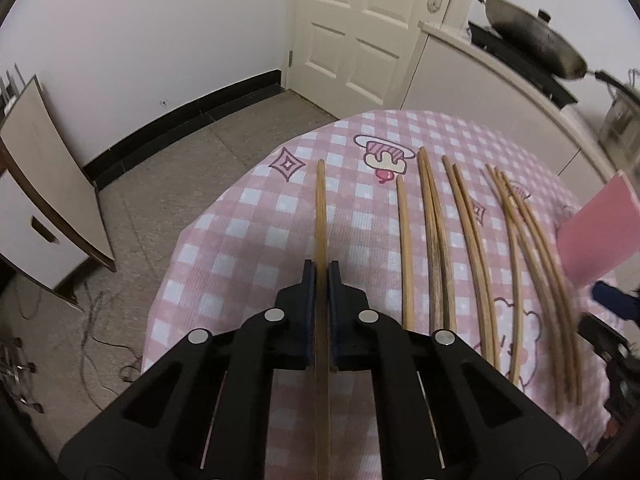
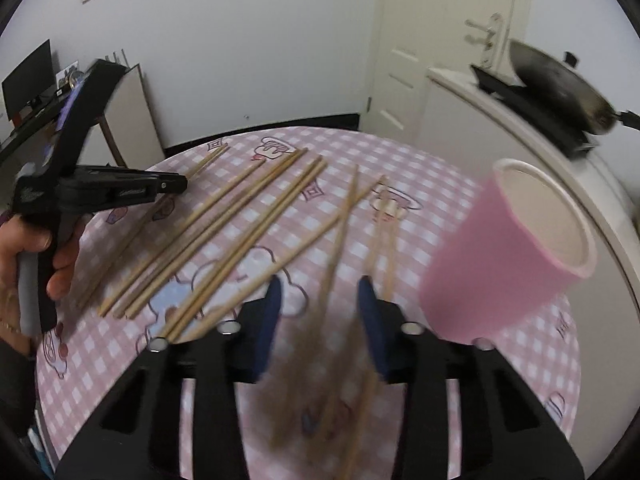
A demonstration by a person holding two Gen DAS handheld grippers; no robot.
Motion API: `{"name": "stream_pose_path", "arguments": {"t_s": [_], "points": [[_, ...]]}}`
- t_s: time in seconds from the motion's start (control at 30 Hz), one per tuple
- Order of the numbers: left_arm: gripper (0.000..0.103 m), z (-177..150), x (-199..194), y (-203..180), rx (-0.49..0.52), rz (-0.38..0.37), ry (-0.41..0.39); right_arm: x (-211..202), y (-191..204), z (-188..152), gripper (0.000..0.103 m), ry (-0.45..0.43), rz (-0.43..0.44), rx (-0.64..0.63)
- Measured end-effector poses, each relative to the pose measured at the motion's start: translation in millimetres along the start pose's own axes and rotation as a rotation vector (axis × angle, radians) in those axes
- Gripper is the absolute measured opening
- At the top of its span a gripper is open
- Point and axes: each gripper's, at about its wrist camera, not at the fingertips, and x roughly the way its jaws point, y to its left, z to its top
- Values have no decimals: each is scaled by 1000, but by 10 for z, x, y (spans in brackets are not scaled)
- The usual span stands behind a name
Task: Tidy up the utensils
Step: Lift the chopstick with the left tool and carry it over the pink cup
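1 chopstick (image 1: 321, 216) is shown clamped between the pads of the left gripper (image 1: 321, 276), which are drawn together on it; the stick runs forward over the checked cloth (image 1: 248, 216). The remaining chopsticks (image 1: 436, 236) are seen lying loose on the cloth to the right of it, some in pairs, some crossed. In the right wrist view, the right gripper (image 2: 320, 292) is shown with its pads standing apart and nothing between them, above the blurred near ends of several sticks. A pink cup (image 2: 516, 256) is seen tilted just right of that gripper, mouth toward the far side; whether it is resting on the cloth or held cannot be told.

The step in hand is judged to be the pick-up of 1 stick by the left gripper. The next move is likely to call for the stick to be carried across to the cup and lowered tip-first into its mouth, the cup being steadied beforehand.

No brand, label or readable writing is visible; only cartoon motifs are printed on the cloth.
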Motion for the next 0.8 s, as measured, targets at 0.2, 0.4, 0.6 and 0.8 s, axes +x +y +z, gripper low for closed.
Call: {"name": "stream_pose_path", "arguments": {"t_s": [0.2,0.4,0.6,0.8], "points": [[6,47,-161,51,-36,-63,-38,409,-85,271,22,101,-25,25],[6,94,-336,-24,-19,-107,-77,670,-141,389,15,186,-55,28],[6,138,-495,-111,-2,-158,-90,759,-210,441,5,220,-7,55],[6,180,-960,-192,9,-228,-170,361,-250,427,5,120,95,96]]}}
